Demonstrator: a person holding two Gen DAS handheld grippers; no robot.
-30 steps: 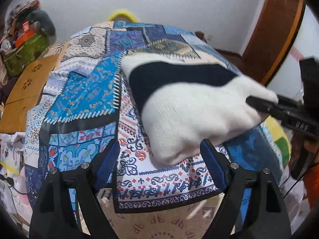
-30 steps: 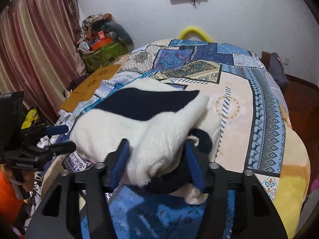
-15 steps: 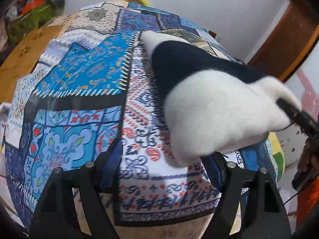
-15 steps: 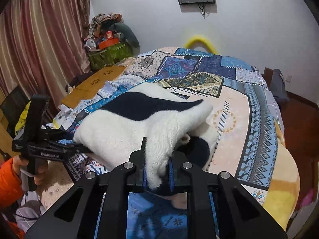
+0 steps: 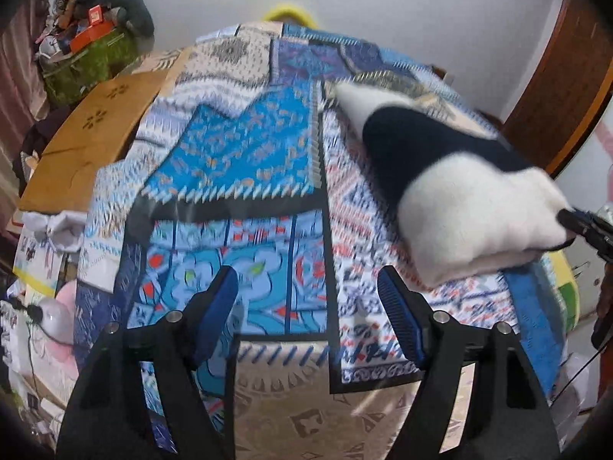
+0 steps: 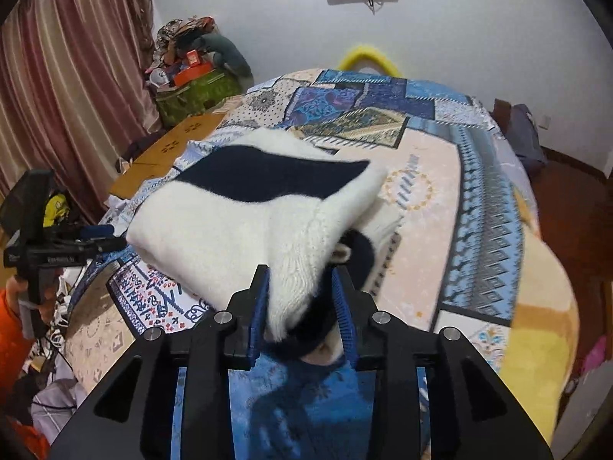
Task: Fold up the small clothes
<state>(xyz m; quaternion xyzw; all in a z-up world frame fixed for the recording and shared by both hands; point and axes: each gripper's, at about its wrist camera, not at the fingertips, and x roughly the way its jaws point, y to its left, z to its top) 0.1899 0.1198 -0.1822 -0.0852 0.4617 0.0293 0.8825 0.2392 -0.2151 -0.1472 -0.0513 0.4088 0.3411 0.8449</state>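
Note:
A folded white knit sweater with a dark navy band (image 6: 245, 207) lies on the patterned bedspread (image 6: 440, 191). It also shows in the left wrist view (image 5: 471, 207) at the right. My right gripper (image 6: 302, 306) has its jaws partly parted around the sweater's near corner, white and navy cloth between the pads. In the left wrist view the right gripper's tip (image 5: 582, 226) touches the sweater's right end. My left gripper (image 5: 306, 306) is open and empty, over the bedspread to the left of the sweater, apart from it. The left gripper also shows in the right wrist view (image 6: 99, 245) at the left.
A wooden board (image 5: 88, 145) lies along the bed's left side. A green bag with piled items (image 6: 191, 88) stands by the curtain (image 6: 69, 76). A yellow curved object (image 6: 367, 55) sits behind the bed. A wooden door (image 5: 555, 88) is at the right.
My right gripper had shut tight on the sweater's corner and now its jaws have parted somewhat. My left gripper has drawn back left, away from the sweater's edge.

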